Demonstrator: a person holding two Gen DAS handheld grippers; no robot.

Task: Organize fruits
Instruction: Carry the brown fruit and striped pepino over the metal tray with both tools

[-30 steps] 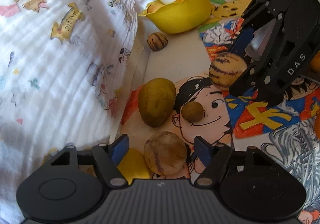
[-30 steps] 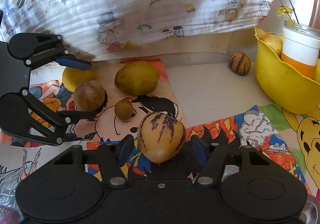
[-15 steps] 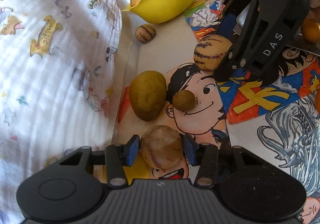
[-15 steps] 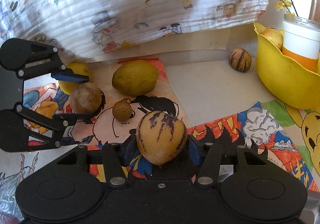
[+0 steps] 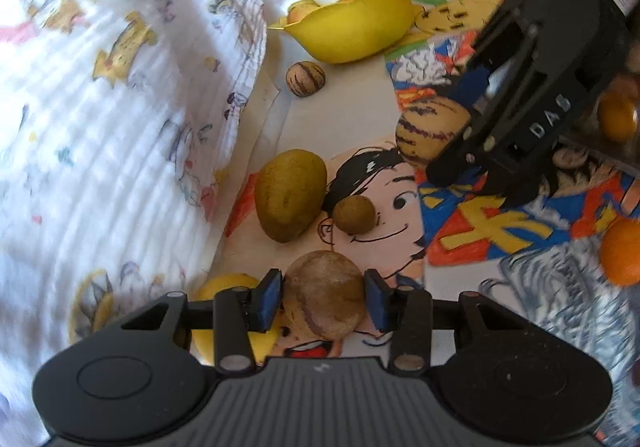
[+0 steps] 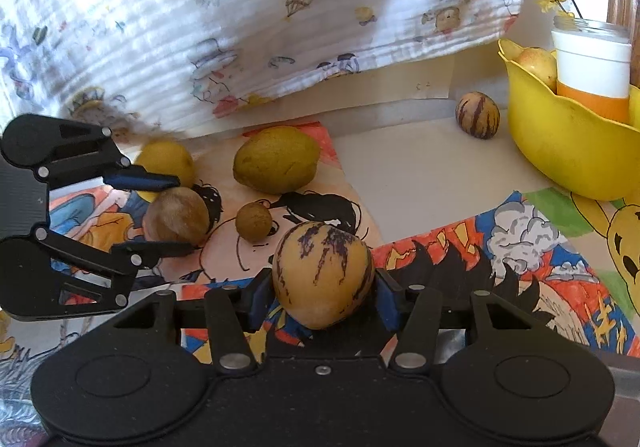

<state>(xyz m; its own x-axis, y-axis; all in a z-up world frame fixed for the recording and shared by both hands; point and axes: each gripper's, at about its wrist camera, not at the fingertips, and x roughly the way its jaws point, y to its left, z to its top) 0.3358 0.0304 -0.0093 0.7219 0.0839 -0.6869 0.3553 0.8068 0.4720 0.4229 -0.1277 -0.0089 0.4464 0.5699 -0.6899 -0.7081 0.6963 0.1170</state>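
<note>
My left gripper (image 5: pixel 324 299) is closing its blue pads onto a round brown fruit (image 5: pixel 320 311), and the pads touch both its sides. From the right wrist view that same left gripper (image 6: pixel 180 213) holds the brown fruit (image 6: pixel 178 215) just over the cartoon mat. My right gripper (image 6: pixel 324 295) is shut on a yellow purple-striped fruit (image 6: pixel 324 275), seen from the left wrist as the striped fruit (image 5: pixel 428 131) inside the right gripper (image 5: pixel 448 131). On the mat lie a big olive-green fruit (image 5: pixel 290 193), a small brown fruit (image 5: pixel 354 214) and a yellow fruit (image 5: pixel 224 287).
A yellow bowl (image 6: pixel 560 151) at the back right holds a white and orange cup (image 6: pixel 592 75) and a pale fruit. A second striped fruit (image 6: pixel 478 115) lies beside it. White printed cloth (image 6: pixel 280 27) hangs along the back. Orange fruits (image 5: pixel 620 251) sit at the right.
Both grippers have closed: the left from wide open around the brown fruit to pads against it, the right pads onto the striped fruit. Neither hand has shifted much.
</note>
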